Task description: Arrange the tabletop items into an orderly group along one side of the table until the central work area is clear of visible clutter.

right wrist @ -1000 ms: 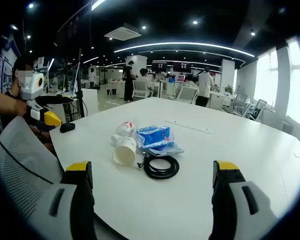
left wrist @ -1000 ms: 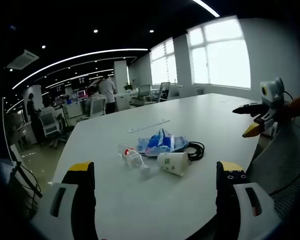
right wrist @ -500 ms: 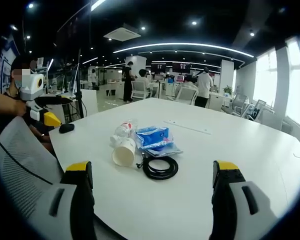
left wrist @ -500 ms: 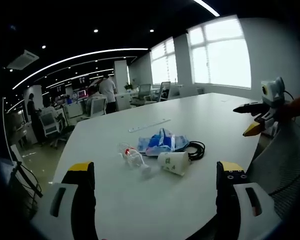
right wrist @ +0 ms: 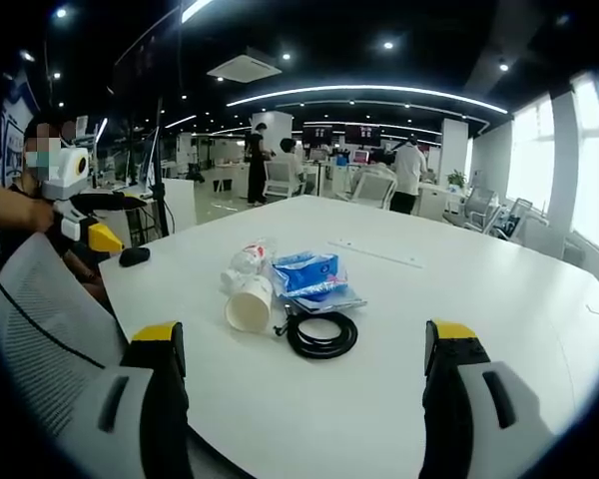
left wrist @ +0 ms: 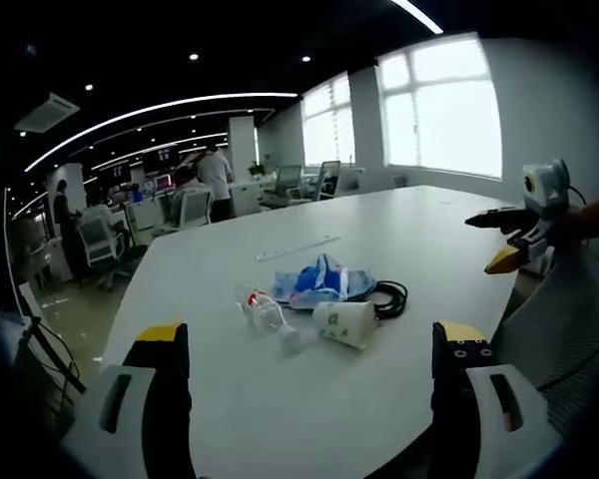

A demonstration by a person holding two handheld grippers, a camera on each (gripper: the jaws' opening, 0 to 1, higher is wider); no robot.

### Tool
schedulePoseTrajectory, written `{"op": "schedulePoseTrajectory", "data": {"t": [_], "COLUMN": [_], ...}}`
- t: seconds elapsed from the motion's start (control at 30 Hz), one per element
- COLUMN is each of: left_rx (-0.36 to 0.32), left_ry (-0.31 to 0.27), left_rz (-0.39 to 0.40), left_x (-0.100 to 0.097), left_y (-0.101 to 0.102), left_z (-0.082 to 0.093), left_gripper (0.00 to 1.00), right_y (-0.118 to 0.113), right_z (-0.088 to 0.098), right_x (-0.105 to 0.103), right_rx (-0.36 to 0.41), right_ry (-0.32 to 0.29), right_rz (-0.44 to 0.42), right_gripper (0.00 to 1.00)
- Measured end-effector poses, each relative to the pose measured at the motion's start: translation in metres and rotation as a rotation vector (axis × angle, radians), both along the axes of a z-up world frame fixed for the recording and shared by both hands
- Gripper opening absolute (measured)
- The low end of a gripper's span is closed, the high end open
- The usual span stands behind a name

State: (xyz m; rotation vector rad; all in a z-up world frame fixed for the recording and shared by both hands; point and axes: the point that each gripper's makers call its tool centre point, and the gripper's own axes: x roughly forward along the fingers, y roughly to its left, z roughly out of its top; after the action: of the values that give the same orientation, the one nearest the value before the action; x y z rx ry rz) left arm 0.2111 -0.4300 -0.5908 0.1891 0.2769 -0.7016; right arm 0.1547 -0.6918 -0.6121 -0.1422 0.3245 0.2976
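Observation:
A small heap of items lies mid-table on the white table [left wrist: 230,399]. It holds a paper cup [left wrist: 344,323] on its side, a clear plastic bottle [left wrist: 265,312] lying down, a blue tissue pack [left wrist: 322,283] and a coiled black cable [left wrist: 389,298]. My left gripper [left wrist: 311,341] stands open short of the heap, holding nothing. In the right gripper view the cup [right wrist: 250,302], bottle [right wrist: 245,259], pack [right wrist: 307,272] and cable [right wrist: 322,334] lie ahead of my open, empty right gripper [right wrist: 304,337]. Each gripper shows in the other's view, the right gripper [left wrist: 509,238] and the left gripper [right wrist: 88,222], both held over the table's edge.
A long pale ruler [left wrist: 298,249] lies beyond the heap, apart from it. A black mouse [right wrist: 134,255] sits near the table's edge by the left gripper. A grey mesh chair back [left wrist: 569,319] stands at the near edge. Desks, chairs and people fill the office behind.

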Motion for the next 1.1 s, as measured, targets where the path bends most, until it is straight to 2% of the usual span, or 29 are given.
{"op": "schedulePoseTrajectory", "data": {"t": [0.2,0.53,0.9,1.1], "left_rx": [0.038,0.025,0.002,0.008], "left_ry": [0.004,0.003,0.039,0.085], "left_rz": [-0.008,-0.015,0.043,0.074], "left_x": [0.006,0.035,0.081,0.107], "left_y": [0.000,-0.014,-0.026,-0.033], "left_z": [0.000,0.006,-0.003,-0.018], "left_gripper": [0.99,0.99,0.96,0.95], "right_y": [-0.001,-0.004,-0.007,-0.009], "right_z": [0.000,0.000,-0.001,0.000], "right_x": [0.000,0.001,0.002,0.003], "right_rx": [0.001,0.003,-0.003,-0.018], "right_ry": [0.002,0.003,0.002,-0.001], "right_rz": [-0.004,-0.017,-0.030,-0.038], "right_gripper": [1.00,1.00,1.00,1.00]}}
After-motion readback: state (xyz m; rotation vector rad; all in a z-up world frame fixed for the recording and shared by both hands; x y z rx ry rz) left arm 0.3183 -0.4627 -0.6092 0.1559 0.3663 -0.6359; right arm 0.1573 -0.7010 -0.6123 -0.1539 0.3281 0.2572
